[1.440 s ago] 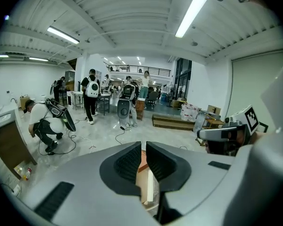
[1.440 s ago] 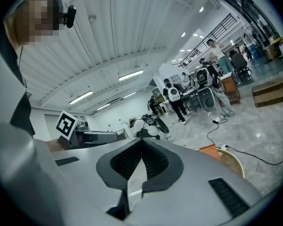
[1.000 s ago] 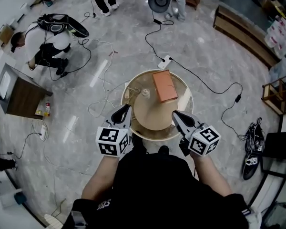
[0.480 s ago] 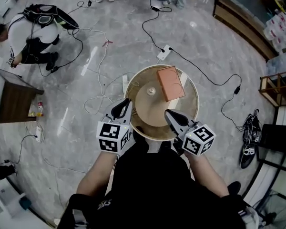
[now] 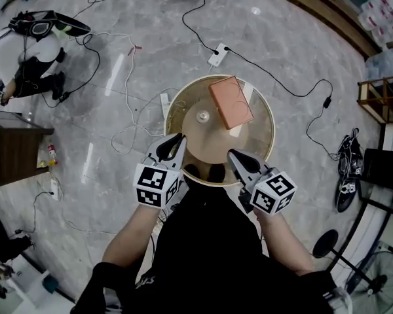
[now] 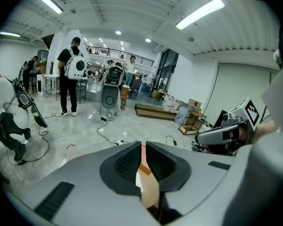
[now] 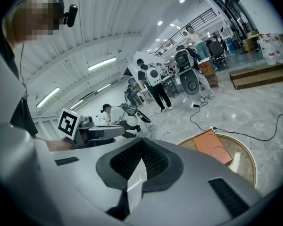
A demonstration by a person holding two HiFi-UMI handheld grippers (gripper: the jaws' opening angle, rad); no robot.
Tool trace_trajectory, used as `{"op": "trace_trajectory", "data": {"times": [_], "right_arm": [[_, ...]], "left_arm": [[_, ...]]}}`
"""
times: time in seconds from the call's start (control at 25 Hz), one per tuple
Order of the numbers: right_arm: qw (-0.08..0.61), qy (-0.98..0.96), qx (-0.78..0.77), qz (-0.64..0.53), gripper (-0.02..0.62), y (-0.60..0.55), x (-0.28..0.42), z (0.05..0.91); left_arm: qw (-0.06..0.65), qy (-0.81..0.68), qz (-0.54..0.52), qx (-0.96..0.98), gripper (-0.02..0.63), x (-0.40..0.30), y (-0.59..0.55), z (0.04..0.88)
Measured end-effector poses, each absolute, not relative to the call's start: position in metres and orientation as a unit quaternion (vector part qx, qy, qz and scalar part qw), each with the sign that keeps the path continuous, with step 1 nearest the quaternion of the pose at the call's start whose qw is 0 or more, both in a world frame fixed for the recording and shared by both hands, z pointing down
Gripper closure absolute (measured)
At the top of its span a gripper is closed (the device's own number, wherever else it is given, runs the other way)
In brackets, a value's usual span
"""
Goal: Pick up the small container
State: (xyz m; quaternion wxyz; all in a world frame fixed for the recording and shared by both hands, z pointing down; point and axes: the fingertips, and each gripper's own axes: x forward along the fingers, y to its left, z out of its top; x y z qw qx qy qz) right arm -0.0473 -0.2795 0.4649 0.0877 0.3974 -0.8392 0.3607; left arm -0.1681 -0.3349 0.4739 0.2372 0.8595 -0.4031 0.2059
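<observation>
Container (image 5: 203, 117) sits on table (image 5: 249, 142), beyond both closed fingers (image 5: 239, 161) (left gripper's (image 5: 179, 139) nearer).

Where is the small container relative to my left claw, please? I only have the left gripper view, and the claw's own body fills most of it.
Observer: In the head view the small container stands on the round table, ahead of your left claw and a little to its right.
Operator: Thank you. Is anything close to it?
Observer: An orange box lies on the table just right of the small container.
Operator: And is the right claw free?
Observer: Yes. The right gripper view shows the right claw shut, with nothing held in it.
</observation>
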Motion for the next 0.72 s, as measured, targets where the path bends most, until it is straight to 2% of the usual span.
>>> {"op": "trace_trajectory", "data": {"times": [0.44, 0.72], "right_arm": [[0.107, -0.834, 0.384, 0.382, 0.581, -0.307, -0.018, 0.581], [0.118, -0.828, 0.388, 0.387, 0.58, -0.317, -0.013, 0.664]], "left_arm": [[0.251, -0.395, 0.226, 0.855, 0.563, -0.11, -0.353, 0.59], [0.236, -0.415, 0.226, 0.849, 0.563, -0.113, -0.378, 0.676]]}}
